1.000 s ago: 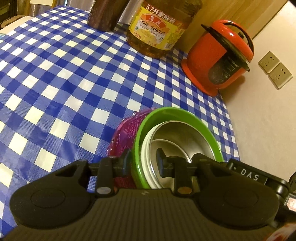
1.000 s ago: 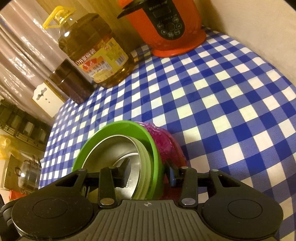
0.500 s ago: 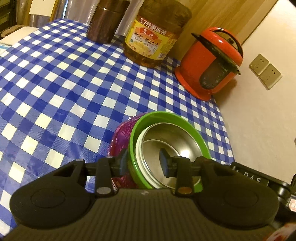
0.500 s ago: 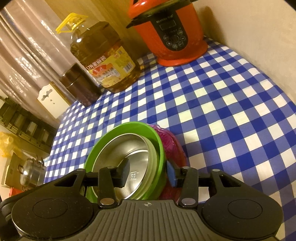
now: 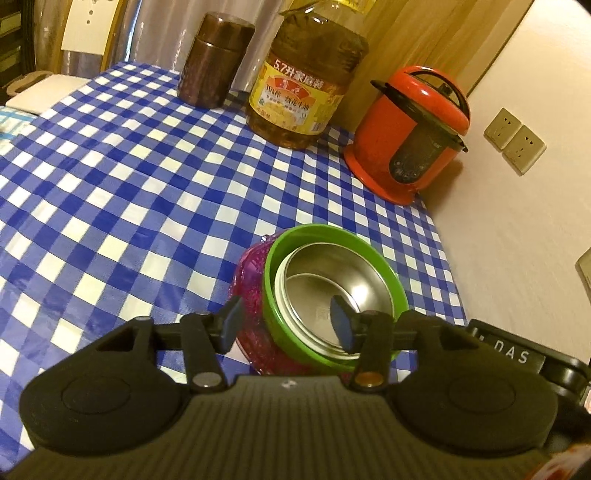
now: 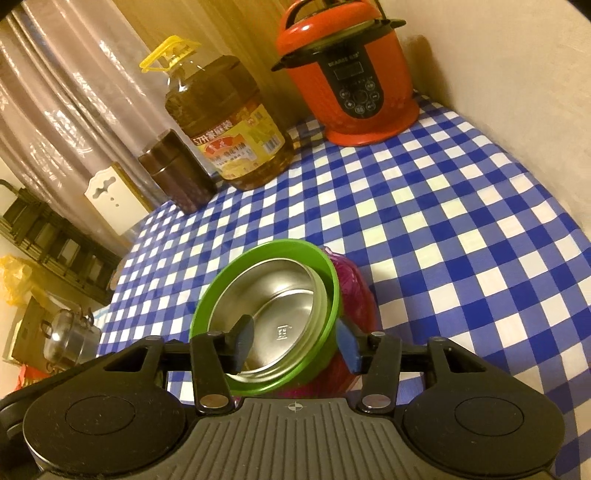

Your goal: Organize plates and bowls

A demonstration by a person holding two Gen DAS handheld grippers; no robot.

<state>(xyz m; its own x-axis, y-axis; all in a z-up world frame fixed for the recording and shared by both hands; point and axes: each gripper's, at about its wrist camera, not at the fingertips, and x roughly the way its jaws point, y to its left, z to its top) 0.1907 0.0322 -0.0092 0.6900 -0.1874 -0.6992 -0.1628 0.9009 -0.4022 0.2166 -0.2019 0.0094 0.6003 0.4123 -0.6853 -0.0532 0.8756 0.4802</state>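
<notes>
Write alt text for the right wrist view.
A steel bowl sits nested in a green bowl, which sits in a pink bowl on a blue-checked tablecloth, with the open right gripper just above, its jaws having just been opening and clear of the rims. Behind stand an oil jug, a dark jar and a red cooker.

I see warm, dim yellowish light on a plain cream wall (image 5: 517, 229) carrying two wall sockets (image 5: 514, 140). Wood panelling (image 5: 424, 33) meets a shiny curtain (image 6: 59, 88). A blue-and-white checked cloth (image 5: 122, 192) covers the bench.
</notes>
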